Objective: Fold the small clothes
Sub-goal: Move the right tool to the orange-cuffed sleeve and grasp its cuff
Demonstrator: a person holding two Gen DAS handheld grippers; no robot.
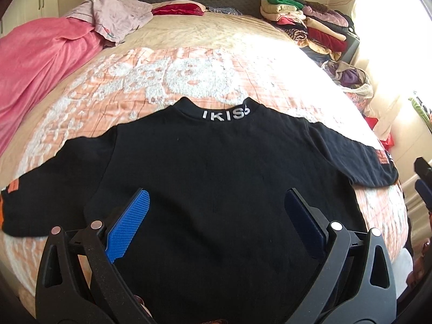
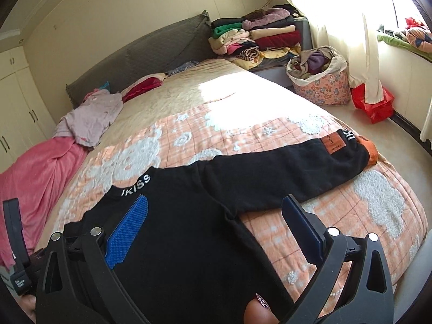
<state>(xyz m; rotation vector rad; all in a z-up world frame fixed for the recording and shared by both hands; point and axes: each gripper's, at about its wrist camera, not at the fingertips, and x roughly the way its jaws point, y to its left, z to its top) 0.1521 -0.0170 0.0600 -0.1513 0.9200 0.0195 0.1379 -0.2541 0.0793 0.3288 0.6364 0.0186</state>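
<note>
A small black long-sleeved top point(image 1: 216, 162) with white "IKISS" lettering on the collar lies flat and spread out on the bed, both sleeves stretched sideways. It also shows in the right wrist view point(image 2: 205, 210), its right sleeve point(image 2: 297, 167) ending in an orange cuff. My left gripper point(image 1: 216, 202) is open and empty, hovering over the top's lower body. My right gripper point(image 2: 216, 210) is open and empty above the top's right side near the armpit. Its fingers point(image 1: 424, 178) show at the left wrist view's right edge.
The bed's orange and white quilt point(image 2: 270, 129) lies under the top. A pink blanket point(image 1: 35, 62) and a lilac garment point(image 1: 118, 19) lie at the far left. Stacked folded clothes point(image 2: 256, 37) sit by the headboard. A floral basket point(image 2: 318, 81) and a red bag point(image 2: 372, 105) stand on the floor.
</note>
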